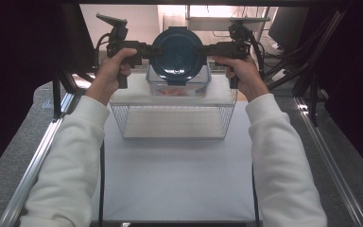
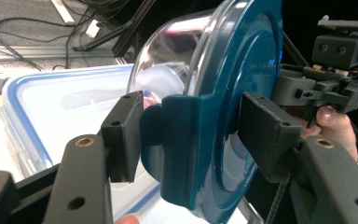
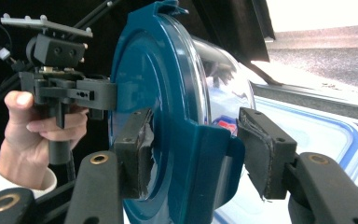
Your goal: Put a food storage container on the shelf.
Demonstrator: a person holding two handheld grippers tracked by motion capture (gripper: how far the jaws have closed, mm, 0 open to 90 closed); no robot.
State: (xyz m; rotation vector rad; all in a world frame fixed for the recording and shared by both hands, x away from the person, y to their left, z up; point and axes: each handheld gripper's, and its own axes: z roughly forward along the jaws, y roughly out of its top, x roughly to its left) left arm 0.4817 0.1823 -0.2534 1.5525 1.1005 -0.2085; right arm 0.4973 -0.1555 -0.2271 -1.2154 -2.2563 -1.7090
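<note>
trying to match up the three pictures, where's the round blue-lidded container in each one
High view: the container is top centre, tipped with its lid facing the camera, between the two hand-held grippers.
Left gripper view: centre right, lid edge-on, glass bowl to its left.
Right gripper view: centre left, bowl to the lid's right.
Shared landmark: the clear box with the blue-rimmed lid behind it.

A lab rig – black curtains [image 1: 23,71], aluminium frame rails [image 1: 33,165], loose cables [image 2: 37,28].

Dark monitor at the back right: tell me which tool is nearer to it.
Right. The right tool grips the blue lid at its edge on the dark monitor side; the left tool grips the opposite edge, farther off.
</note>
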